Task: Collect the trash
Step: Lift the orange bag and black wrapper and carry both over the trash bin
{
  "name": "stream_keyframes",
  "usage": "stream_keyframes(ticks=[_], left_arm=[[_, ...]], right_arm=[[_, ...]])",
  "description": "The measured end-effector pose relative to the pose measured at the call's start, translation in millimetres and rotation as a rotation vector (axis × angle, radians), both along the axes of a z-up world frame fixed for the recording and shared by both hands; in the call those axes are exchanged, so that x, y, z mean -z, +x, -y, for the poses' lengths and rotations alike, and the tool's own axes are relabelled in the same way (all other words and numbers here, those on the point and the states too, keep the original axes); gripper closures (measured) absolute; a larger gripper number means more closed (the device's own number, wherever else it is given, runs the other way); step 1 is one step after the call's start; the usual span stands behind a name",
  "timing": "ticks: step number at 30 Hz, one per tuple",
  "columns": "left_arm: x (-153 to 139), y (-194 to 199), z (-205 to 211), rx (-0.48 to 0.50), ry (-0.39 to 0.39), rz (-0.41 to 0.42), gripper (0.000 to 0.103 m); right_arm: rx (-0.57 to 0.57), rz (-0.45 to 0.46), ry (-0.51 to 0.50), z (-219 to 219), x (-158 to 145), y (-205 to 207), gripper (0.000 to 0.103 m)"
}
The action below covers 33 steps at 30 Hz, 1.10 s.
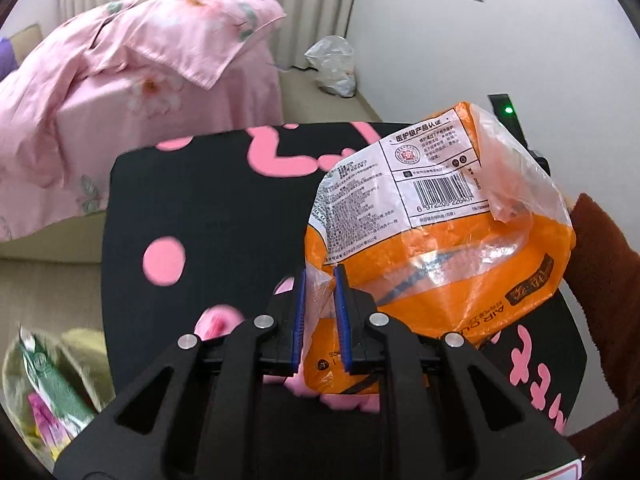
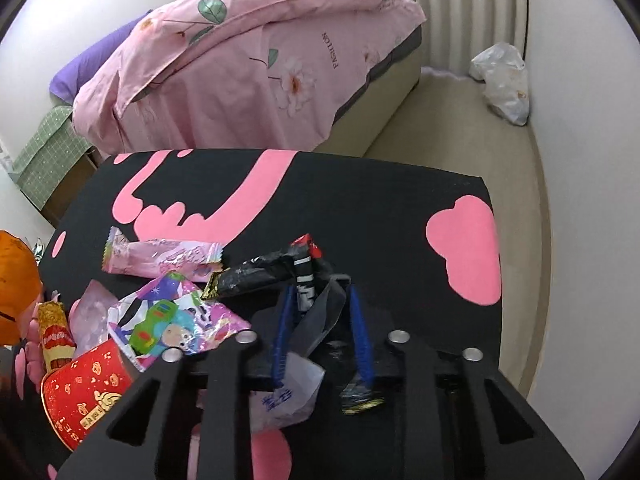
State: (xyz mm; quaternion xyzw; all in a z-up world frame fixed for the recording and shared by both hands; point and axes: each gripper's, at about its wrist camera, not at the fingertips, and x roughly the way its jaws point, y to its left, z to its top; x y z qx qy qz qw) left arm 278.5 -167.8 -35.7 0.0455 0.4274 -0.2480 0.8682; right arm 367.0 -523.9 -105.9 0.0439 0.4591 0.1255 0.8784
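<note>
Holding now: the left gripper has its blue pads pressed onto a see-through flap of the big orange plastic bag with a white label and barcode, and the bag hangs up off the tabletop.
Right side: the right gripper has its blue pads set a little apart around a crumpled black and silver wrapper with a red tip; it looks like it is pinching the wrapper, but I cannot tell for sure.
Under the right gripper: a white scrap of paper with blue writing lies on the black tabletop with pink shapes.
Still on the tabletop: a long pink shiny snack wrapper, a bright foil wrapper with cartoon pictures, a red paper cup with gold pictures lying on its side, and a small gold and red stick wrapper. They sit close together near the left edge.
Where the trash goes: a clear bag with green and pink packets inside sits low beside the tabletop, in the left view. It looks like the bin bag, but it is blurry.
Far away: a white crinkly plastic bag sits on the floor by the wall, past the bed with a pink flowery blanket.
Done so far: I think the job is only partly done. Some packets look already binned.
Left to do: drop the orange bag and the black wrapper in, then pick up the four or five bits that are left.
</note>
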Motion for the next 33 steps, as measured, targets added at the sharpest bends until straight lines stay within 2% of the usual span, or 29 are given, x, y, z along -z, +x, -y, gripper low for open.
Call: stream_keyframes(ticks=[5, 10, 12, 14, 18, 24, 25, 27, 29, 31, 33], left_arm=[[9.1, -8.0, -25.0, -0.048, -0.038, -0.01, 0.089], [9.6, -26.3, -40.3, -0.067, -0.042, -0.005, 0.089], [9.0, -35.3, -46.6, -0.072, -0.029, 0.009, 0.089], [8.5, -45.1, -52.8, -0.074, -0.019, 0.018, 0.089], [9.6, -65.8, -66.2, -0.077, -0.003, 0.032, 0.089], [19.5, -88.2, -87.0, -0.105, -0.057, -0.015, 0.089], [20.8, -90.6, -88.9, -0.107, -0.069, -0.023, 0.086], [22.5, -95.9, -94.1, -0.103, -0.113, -0.049, 0.071], [22.5, -100.0, -98.6, -0.089, -0.157, -0.071, 0.063], [19.3, -104.7, -101.4, -0.068, -0.186, -0.078, 0.06], [14.6, -109.4, -102.3, -0.051, -0.202, -0.064, 0.052]], right_arm=[[0.076, 0.053, -0.057, 4.3, -21.7, -21.7, 0.081], [0.214, 0.153, -0.104, 16.9, -65.9, -56.1, 0.081], [0.258, 0.197, -0.101, 17.4, -85.5, -74.3, 0.081], [0.281, 0.218, -0.055, 14.9, -100.6, -92.7, 0.081], [0.264, 0.24, -0.031, -11.6, -115.4, -128.3, 0.081], [0.147, 0.241, 0.024, -72.6, -120.5, -175.5, 0.081], [0.133, 0.235, 0.04, -80.5, -119.3, -181.4, 0.081], [0.098, 0.219, 0.065, -98.1, -115.0, -194.5, 0.081], [0.079, 0.213, 0.053, -112.1, -110.4, -204.3, 0.081], [0.067, 0.206, 0.045, -123.0, -105.9, -212.3, 0.081], [0.072, 0.198, 0.058, -128.8, -100.7, -220.9, 0.081]])
